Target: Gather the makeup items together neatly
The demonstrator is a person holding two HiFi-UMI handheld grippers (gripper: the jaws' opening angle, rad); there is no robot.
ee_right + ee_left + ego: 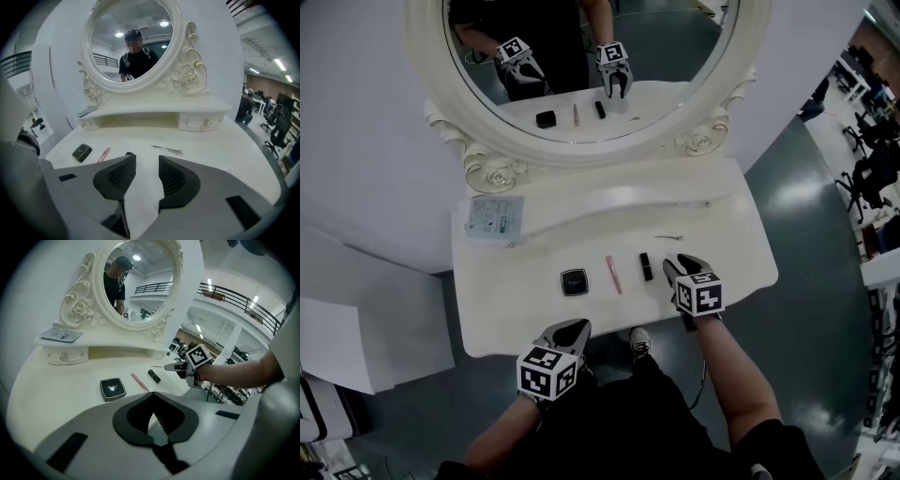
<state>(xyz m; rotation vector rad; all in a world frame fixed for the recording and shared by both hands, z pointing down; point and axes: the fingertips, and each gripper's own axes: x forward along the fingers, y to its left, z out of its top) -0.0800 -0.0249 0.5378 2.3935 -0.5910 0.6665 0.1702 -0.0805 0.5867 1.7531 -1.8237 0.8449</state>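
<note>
Black square compact (574, 281), pink stick (613, 274), black tube (646, 266) lie in a row.

Blk compact (574, 281), pink stick (613, 274), lipstick (646, 266): flat row.

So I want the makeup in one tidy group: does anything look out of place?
Yes. The hair clip lies alone, farther back and apart from the row of compact, pink stick and lipstick. The row itself looks fairly even.
</note>
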